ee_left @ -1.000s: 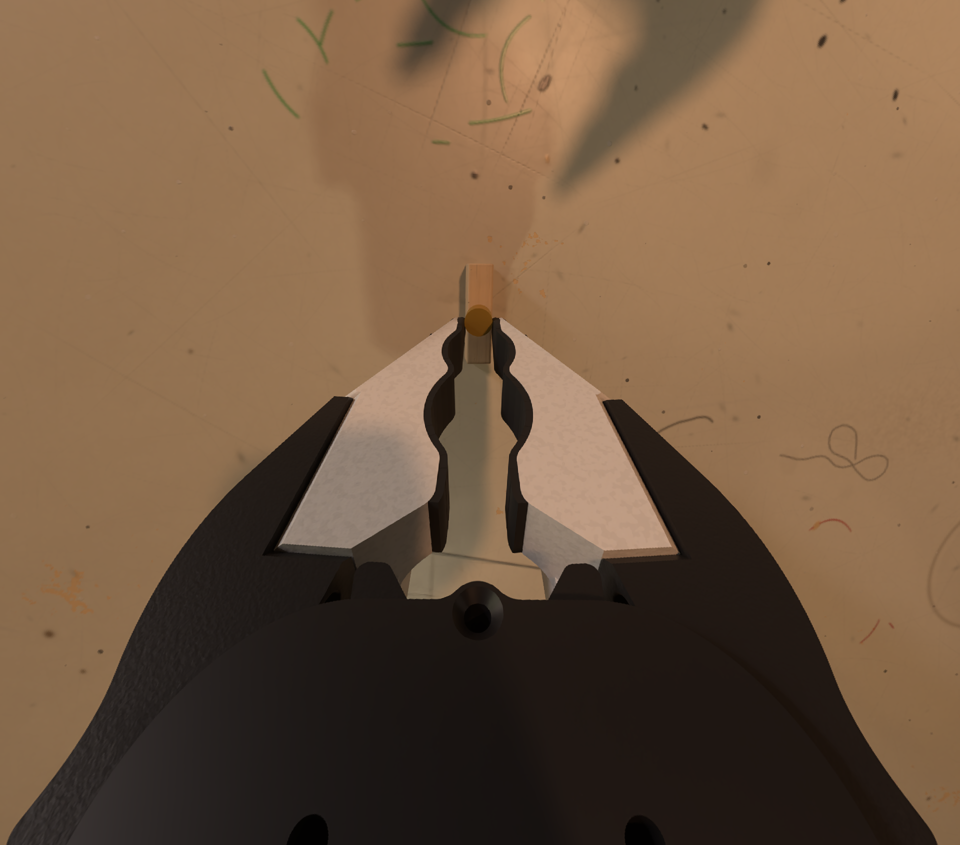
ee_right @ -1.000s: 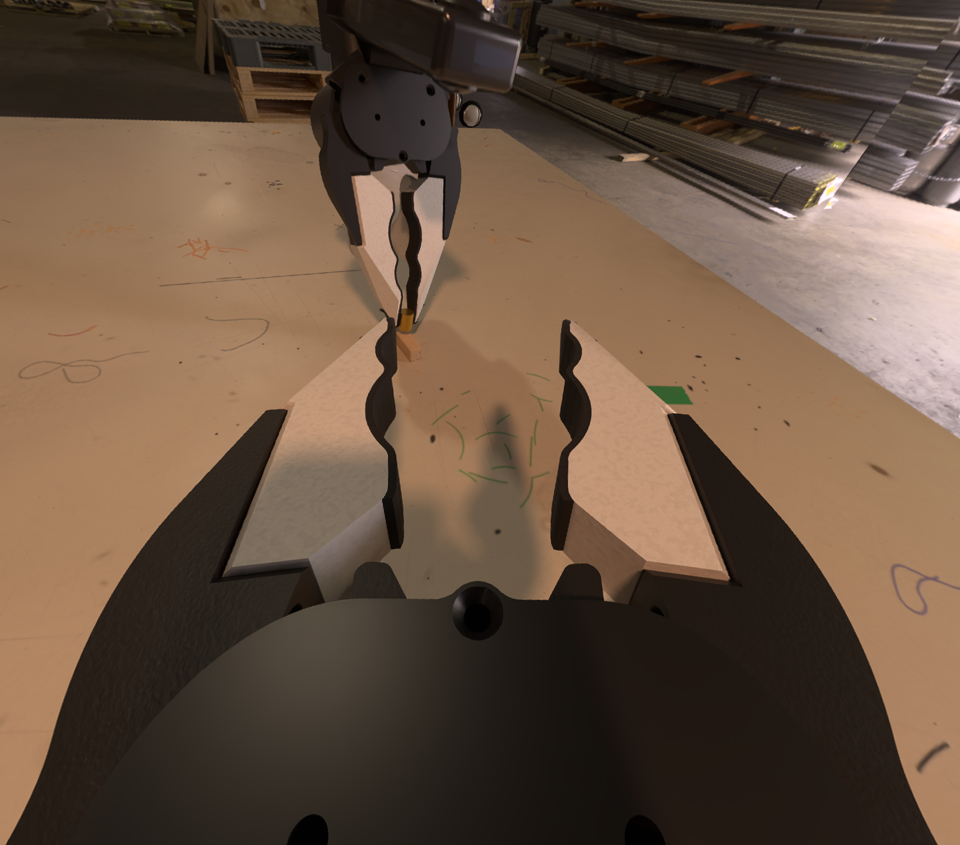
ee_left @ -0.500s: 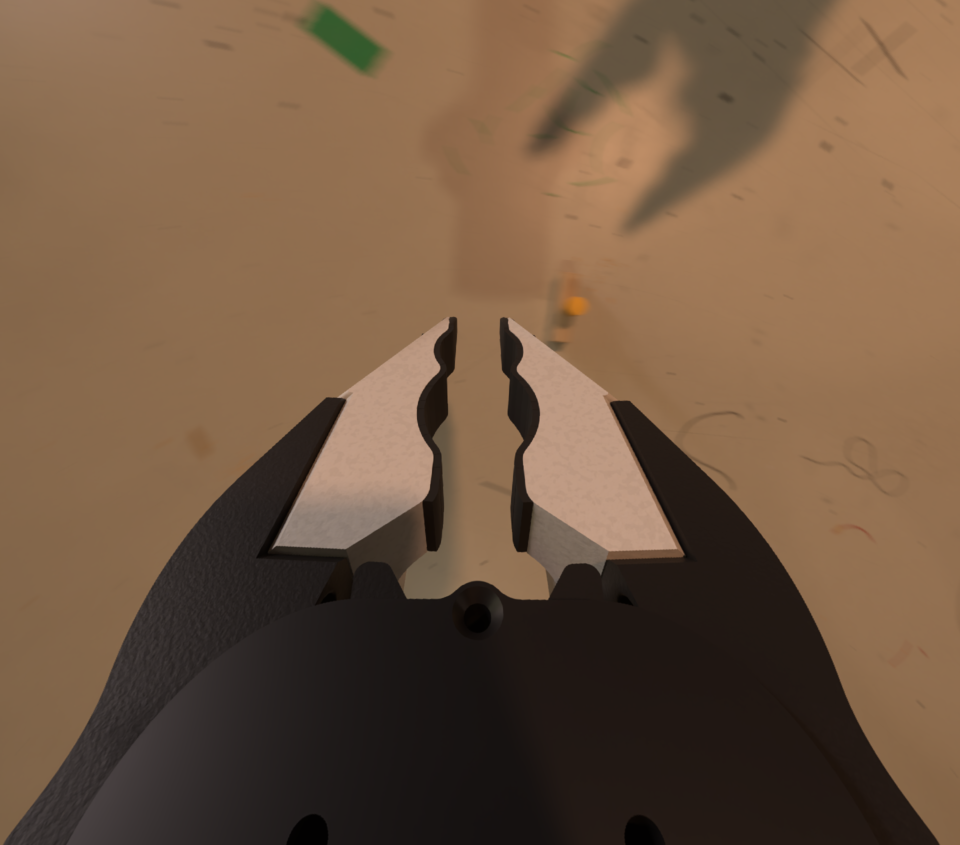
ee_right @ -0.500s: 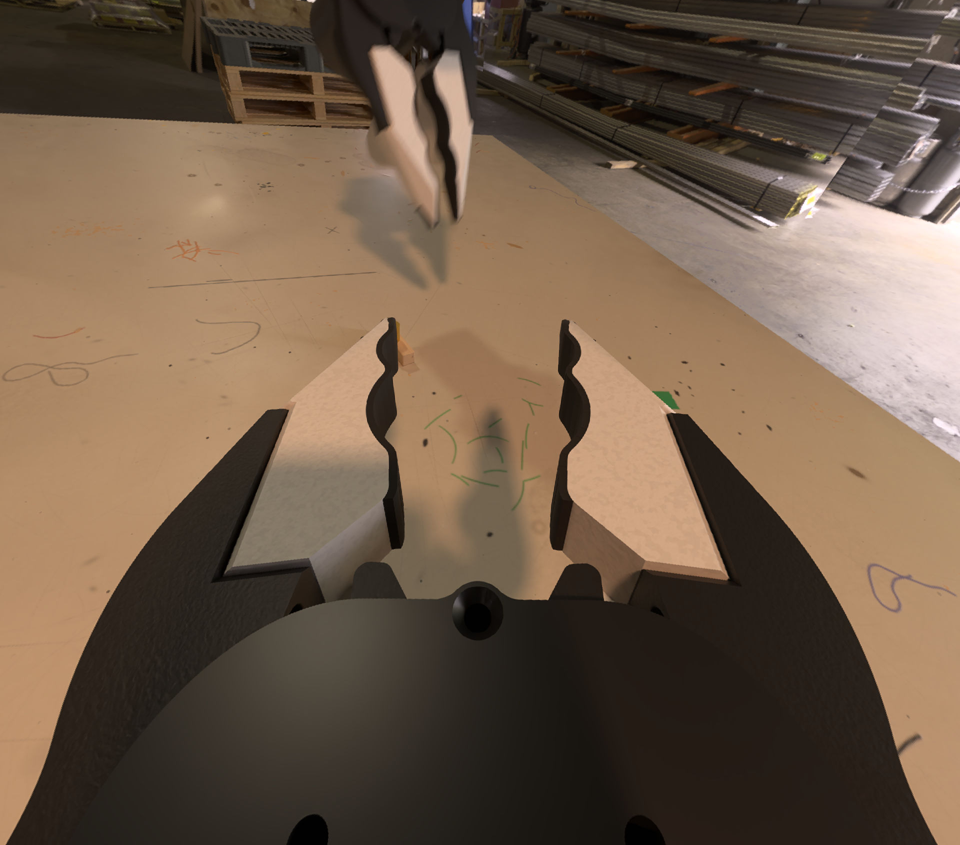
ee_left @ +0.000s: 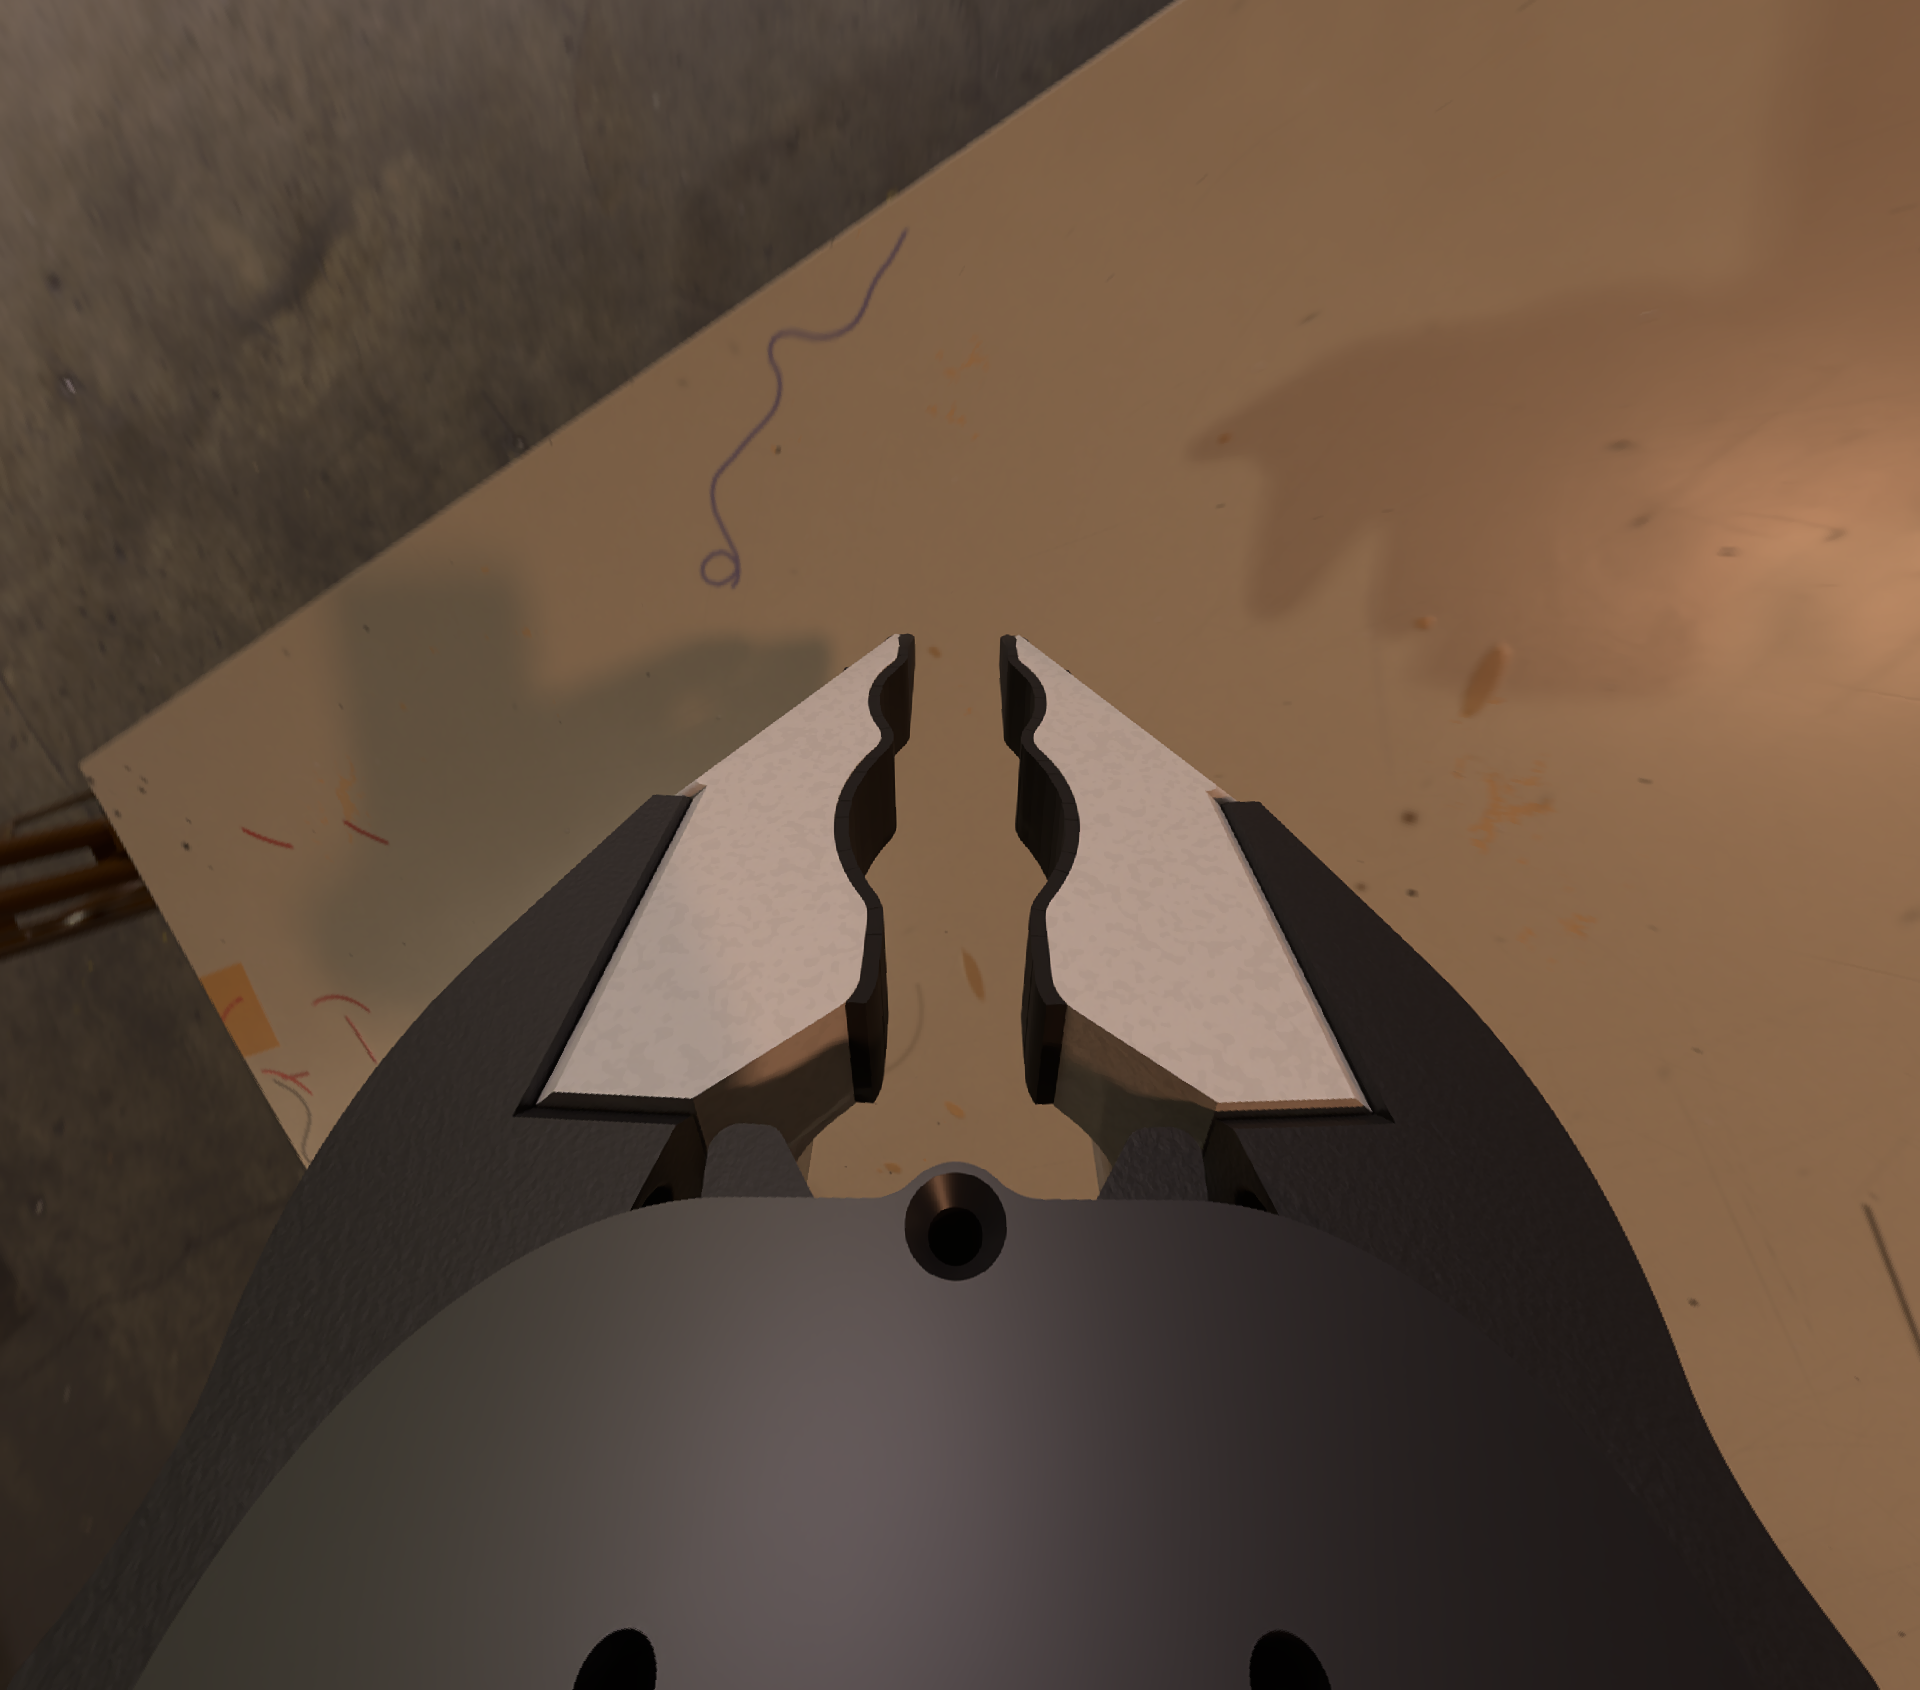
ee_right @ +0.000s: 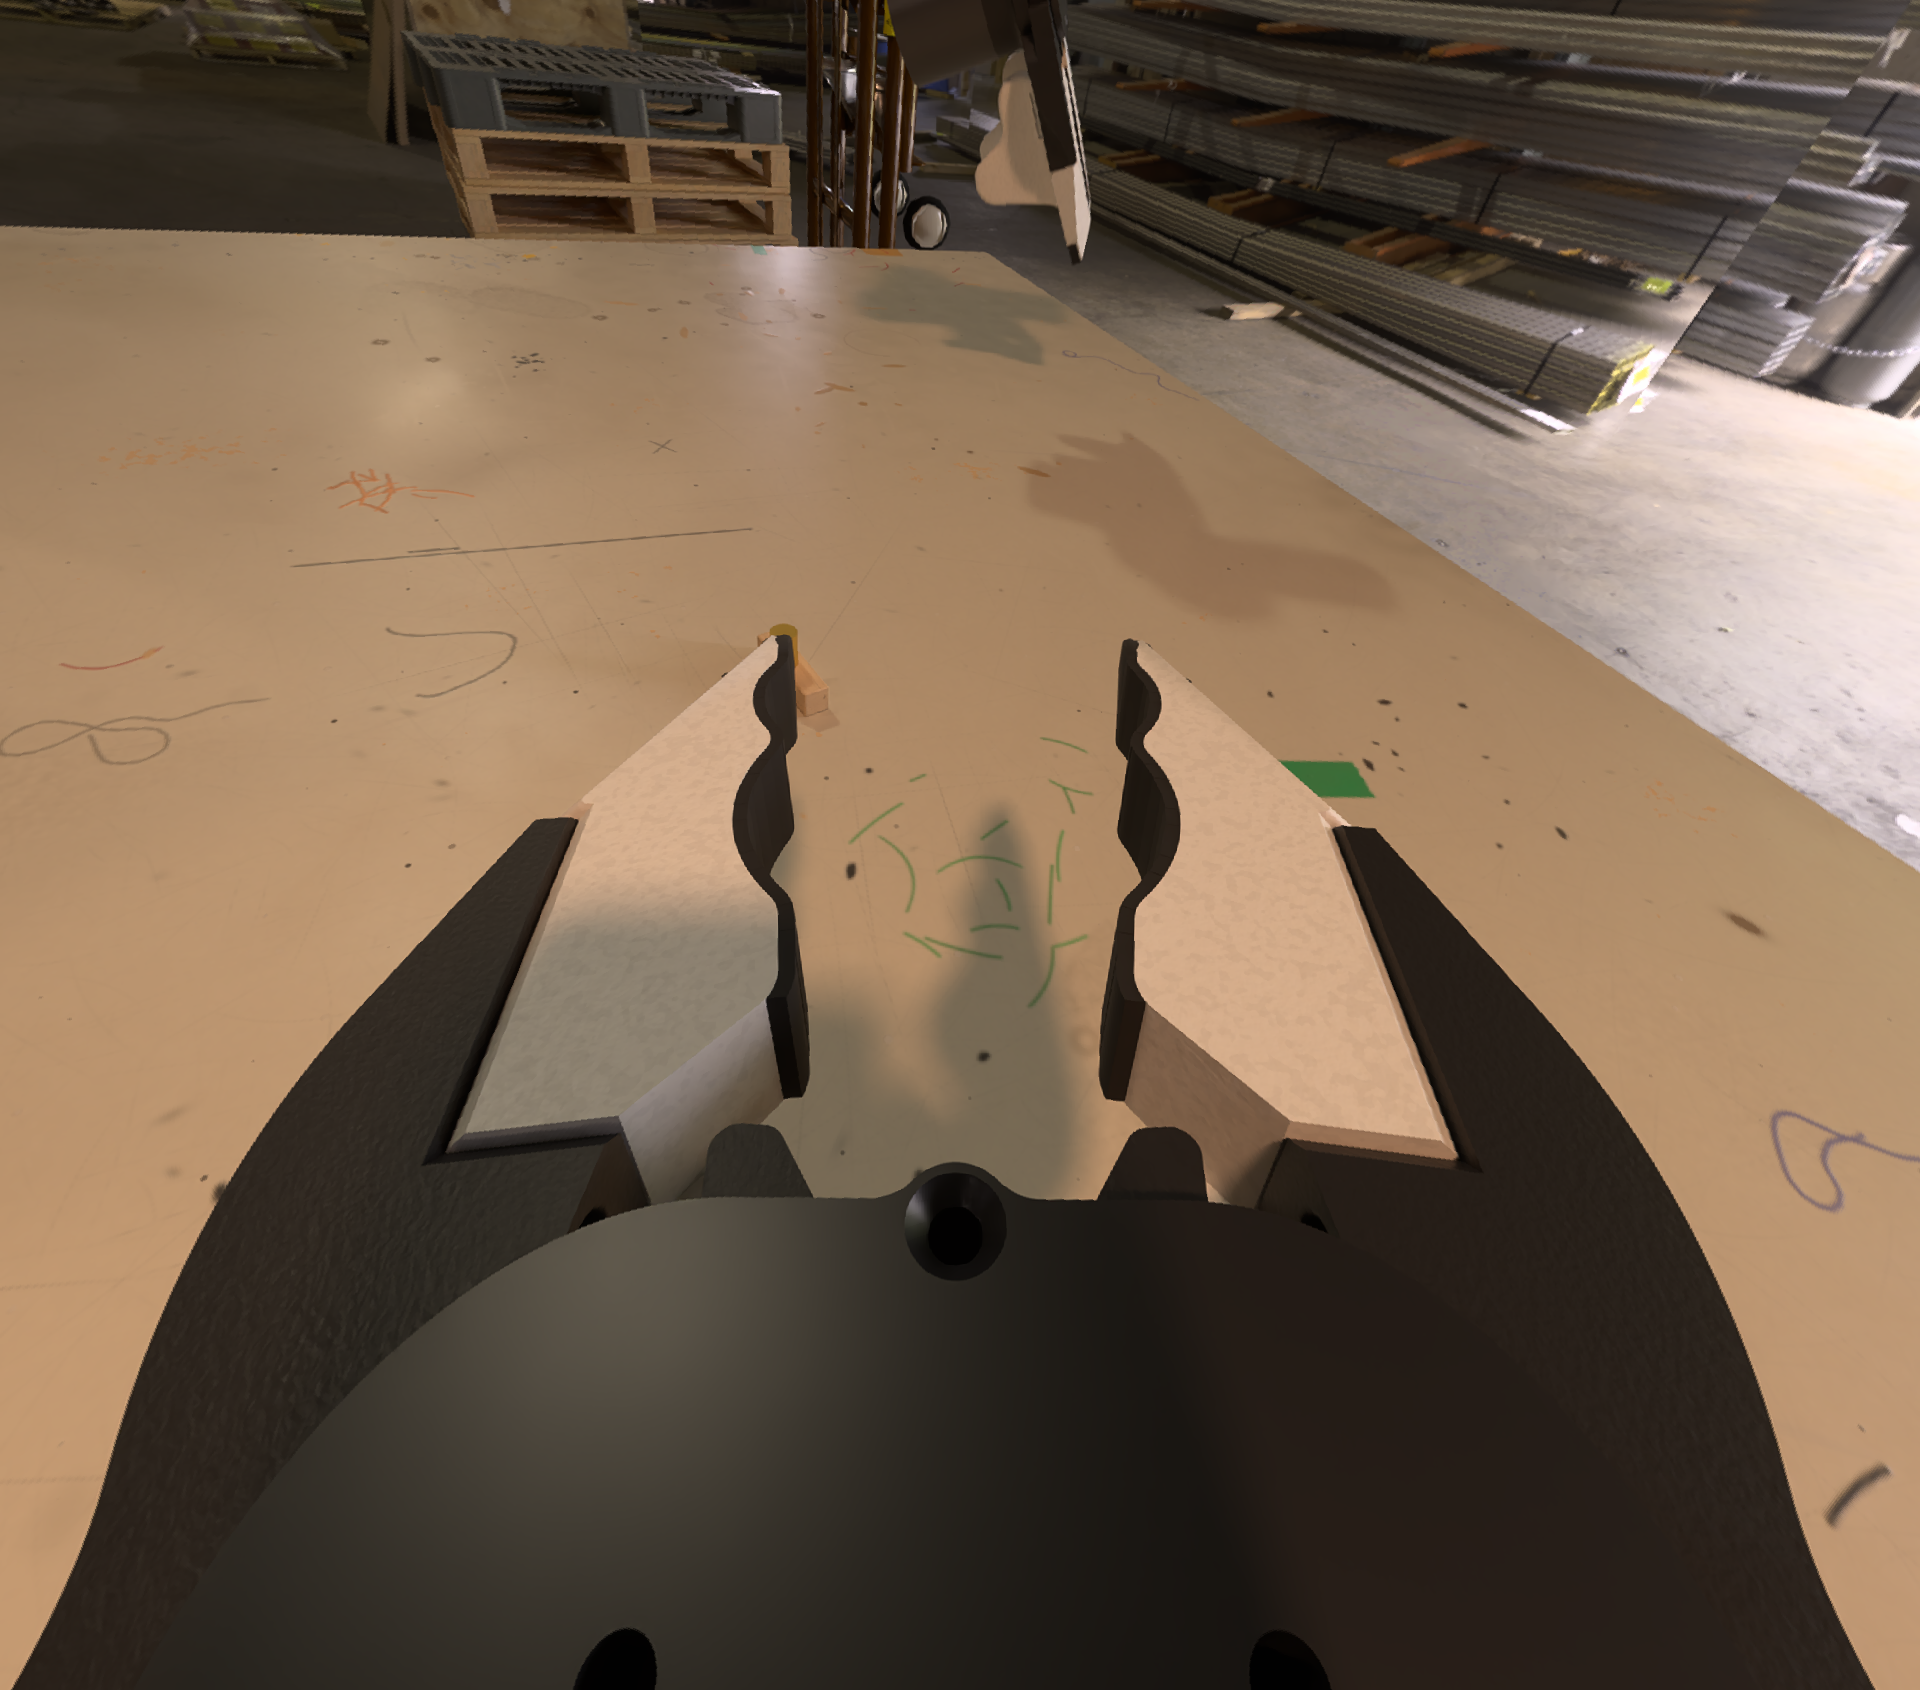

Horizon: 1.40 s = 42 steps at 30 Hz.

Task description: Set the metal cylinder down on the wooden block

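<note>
Change: left gripper [ee_left: 956,643] let go a second ago, now narrow, empty, lifted away.
Cylinder [ee_right: 781,634]: apparently on wooden block [ee_right: 814,695], task probably done.
Right gripper [ee_right: 954,653]: wide, empty.

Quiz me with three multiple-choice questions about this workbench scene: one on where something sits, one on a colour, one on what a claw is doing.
1. Where is the wooden block?
A. beside the right gripper's left fingertip
B. on the floor
C. on the pallet

2. What colour is the tape patch on the table?
A. red
B. green
C. blue

3. What is the left gripper holding?
A. the metal cylinder
B. the block
C. nothing

Answers: 1 A, the block peeks out there. 2 B, plainly green. 3 C, bare table shows between its parted fingers.
</note>
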Available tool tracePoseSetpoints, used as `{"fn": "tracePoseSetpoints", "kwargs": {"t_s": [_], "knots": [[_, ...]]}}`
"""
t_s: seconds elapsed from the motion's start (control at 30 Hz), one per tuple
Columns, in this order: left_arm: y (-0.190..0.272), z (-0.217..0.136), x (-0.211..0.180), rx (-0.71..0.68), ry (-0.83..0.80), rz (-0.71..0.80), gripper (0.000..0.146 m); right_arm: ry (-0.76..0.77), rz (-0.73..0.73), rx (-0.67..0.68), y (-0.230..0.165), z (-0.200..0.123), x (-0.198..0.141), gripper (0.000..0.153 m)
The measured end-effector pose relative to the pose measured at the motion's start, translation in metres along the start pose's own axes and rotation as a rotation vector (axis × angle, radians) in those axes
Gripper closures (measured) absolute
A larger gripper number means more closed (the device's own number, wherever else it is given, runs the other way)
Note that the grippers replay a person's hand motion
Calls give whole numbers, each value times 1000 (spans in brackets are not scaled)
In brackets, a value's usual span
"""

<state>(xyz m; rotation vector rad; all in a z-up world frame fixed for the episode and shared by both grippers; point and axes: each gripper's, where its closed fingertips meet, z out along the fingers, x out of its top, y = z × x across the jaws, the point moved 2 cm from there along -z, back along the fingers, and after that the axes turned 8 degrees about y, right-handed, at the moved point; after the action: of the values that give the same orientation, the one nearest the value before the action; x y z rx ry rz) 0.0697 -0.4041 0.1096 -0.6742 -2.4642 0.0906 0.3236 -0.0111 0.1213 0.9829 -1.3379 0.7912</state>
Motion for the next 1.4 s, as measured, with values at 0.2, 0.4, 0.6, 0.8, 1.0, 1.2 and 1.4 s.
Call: {"fn": "tracePoseSetpoints", "kwargs": {"t_s": [0.2, 0.4, 0.6, 0.8, 1.0, 1.2, 1.4], "knots": [[-9, 41, -22, -24, -163, -60, 130, -5, 21, 0, 3, -1, -4, 90], [-5, 60, -27, -66, -199, -100, 131, -14, 29, 13, 1, 1, -7, 90], [-1, 63, -23, -116, -185, -135, 134, -22, 40, 14, 1, 2, -11, 90], [8, 61, -18, -185, -151, -158, 133, -27, 45, 14, 2, 2, -13, 90], [12, 63, -22, -177, -170, -136, 130, -28, 45, 14, 2, 2, -13, 91], [12, 59, -28, -161, -197, -102, 127, -33, 45, 13, 2, 2, -14, 91], [12, 52, -42, -168, -274, -54, 123, -37, 44, 10, 2, 2, -14, 91]]}}
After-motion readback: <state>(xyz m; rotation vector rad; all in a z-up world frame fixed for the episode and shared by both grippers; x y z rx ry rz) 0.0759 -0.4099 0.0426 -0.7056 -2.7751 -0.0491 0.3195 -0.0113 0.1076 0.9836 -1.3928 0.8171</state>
